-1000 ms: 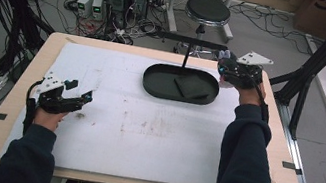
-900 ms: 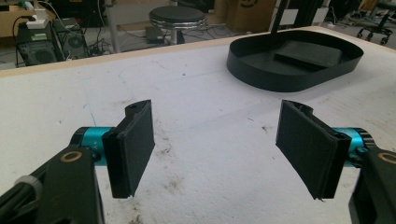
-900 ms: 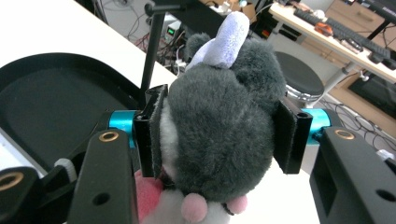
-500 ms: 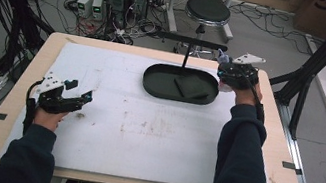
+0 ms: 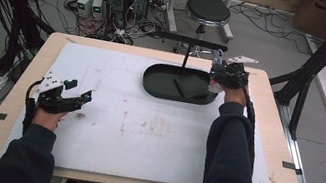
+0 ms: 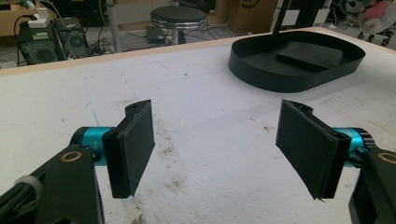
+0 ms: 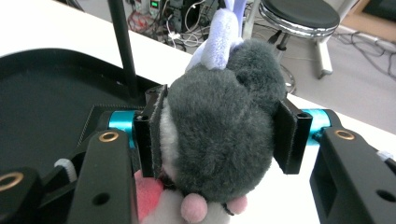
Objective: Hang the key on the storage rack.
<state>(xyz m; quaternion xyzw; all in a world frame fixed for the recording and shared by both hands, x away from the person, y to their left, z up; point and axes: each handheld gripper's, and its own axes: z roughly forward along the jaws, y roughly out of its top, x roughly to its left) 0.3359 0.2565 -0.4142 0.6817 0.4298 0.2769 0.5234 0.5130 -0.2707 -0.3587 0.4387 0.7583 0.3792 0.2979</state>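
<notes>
High view shows the right tool (image 5: 218, 76) at the far right of the tabletop (image 5: 5, 109), just beside the right end of the black oval tray (image 5: 152, 83). Right gripper view shows its jaws clamped on a grey plush toy (image 7: 219, 140), pads pressing both flanks, with pink feet below and a pale lilac ear above. The toy hangs over the white mat at the tray's edge, not yet inside it.

The left tool (image 5: 68, 100) rests low near the tabletop's left edge, well apart from the tray; left gripper view shows its jaws wide apart with nothing between them.

By my reading, the pickup is done and the carry is nearly done. What is left is moving the toy over the tray wall, lowering it and letting go. A flat dark pad (image 5: 191, 86) already lies in the tray, and a thin black post (image 5: 186, 55) rises at its far rim, so the drop has to miss the post.

The white mat (image 5: 152, 140) is scuffed and stained near its middle. Beyond lie a round stool (image 5: 207, 11), computer boxes, tangled cables and black frame struts on a grey floor.
</notes>
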